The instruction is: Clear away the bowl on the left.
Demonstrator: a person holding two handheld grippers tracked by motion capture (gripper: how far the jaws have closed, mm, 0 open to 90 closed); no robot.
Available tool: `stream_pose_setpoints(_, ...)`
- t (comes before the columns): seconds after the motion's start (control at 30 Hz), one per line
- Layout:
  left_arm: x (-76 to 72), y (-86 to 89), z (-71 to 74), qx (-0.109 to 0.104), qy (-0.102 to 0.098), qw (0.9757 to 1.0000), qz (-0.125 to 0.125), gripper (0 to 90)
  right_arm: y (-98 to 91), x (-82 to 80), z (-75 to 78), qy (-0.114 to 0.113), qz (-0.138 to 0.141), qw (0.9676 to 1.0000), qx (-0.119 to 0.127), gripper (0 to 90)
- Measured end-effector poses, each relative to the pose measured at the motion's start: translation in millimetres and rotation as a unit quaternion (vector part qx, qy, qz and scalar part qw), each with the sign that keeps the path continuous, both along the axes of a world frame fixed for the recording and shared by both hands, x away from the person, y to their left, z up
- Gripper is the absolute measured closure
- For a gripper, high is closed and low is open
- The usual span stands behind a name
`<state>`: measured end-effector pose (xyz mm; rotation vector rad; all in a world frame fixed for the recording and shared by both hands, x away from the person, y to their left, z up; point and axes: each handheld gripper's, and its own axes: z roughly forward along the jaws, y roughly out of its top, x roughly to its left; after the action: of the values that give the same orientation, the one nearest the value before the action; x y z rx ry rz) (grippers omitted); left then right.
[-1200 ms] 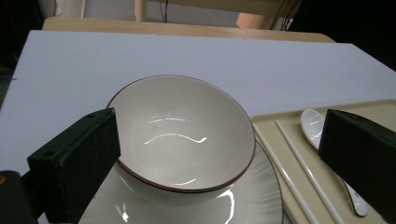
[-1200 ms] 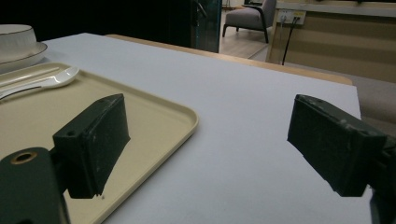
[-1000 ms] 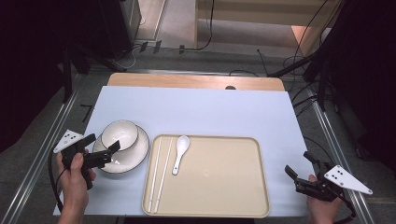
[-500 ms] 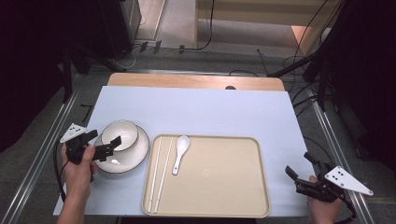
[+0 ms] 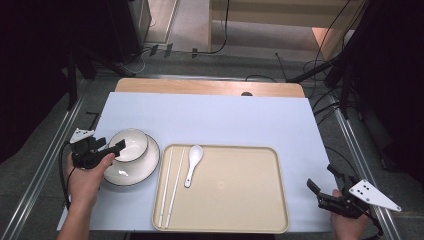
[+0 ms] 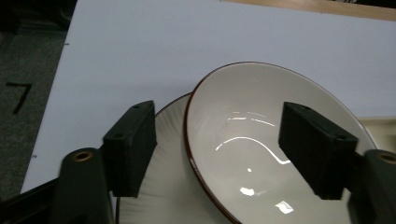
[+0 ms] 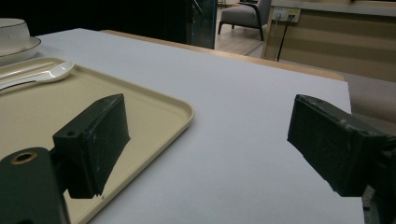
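Inspector: The left gripper point(image 6: 219, 149) has its jaws astride the near rim of the bowl point(image 6: 275, 144); one pad is outside the wall, the other over the bowl's inside. They have just been closing, with the rim between them, yet a gap shows on both sides, so they do not grip.

Assessor: And where does the bowl stand?

Inspector: On the plate point(image 5: 131, 171), toward the plate's far-left side, its edge overhanging the ribbed border. The plate lies just left of the tray point(image 5: 240, 200). In the tray, near the side closest to the plate, lie the chopsticks point(image 5: 169, 186) and the spoon point(image 5: 192, 164).

Assessor: What does a sound pinch require?

Inspector: In his judgement, the pads should sit lower on the wall before closing fully, so they seat on the wall and not on the lip alone. The outer jaw is close to the plate; it should clear the plate or the two will lift together. The glaze looks slick, so a square, firm grip is advised.

Assessor: The right gripper point(image 5: 334, 196)?

Inspector: Off the tray's right edge, jaws spread wide, nothing between them.
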<state>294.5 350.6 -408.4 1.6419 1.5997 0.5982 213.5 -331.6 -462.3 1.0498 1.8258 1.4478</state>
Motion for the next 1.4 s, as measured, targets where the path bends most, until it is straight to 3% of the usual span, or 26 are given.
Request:
stream_pose_setpoints(0.13, 3.9, 6.4, -1.5, -0.025, 0.023, 0.9994, 0.010, 42.3, 0.9, 0.2, -0.1, 0.000, 0.000, 1.0000, 0.000, 13.1)
stream_pose_setpoints(0.27, 5.7, 6.3, -2.4, -0.026, 0.035, 0.9990, 0.010, 49.9, 1.7, 0.4, -0.1, 0.001, 0.001, 1.0000, 0.000, 13.1)
stream_pose_setpoints(0.6, 11.2, 6.2, -8.5, -0.027, 0.066, 0.9974, 0.014, 59.5, 1.9, 0.4, -0.2, 0.000, 0.002, 1.0000, -0.002, 13.0)
stream_pose_setpoints(0.73, 14.2, 3.1, -11.3, -0.018, 0.079, 0.9964, 0.025, 62.8, 2.1, 0.7, -0.4, 0.001, 0.001, 1.0000, -0.001, 13.1)
stream_pose_setpoints(1.4, 21.5, 0.8, -16.9, -0.023, 0.107, 0.9932, 0.039, 77.6, -1.7, 0.7, -1.0, 0.000, 0.000, 1.0000, 0.002, 13.0)
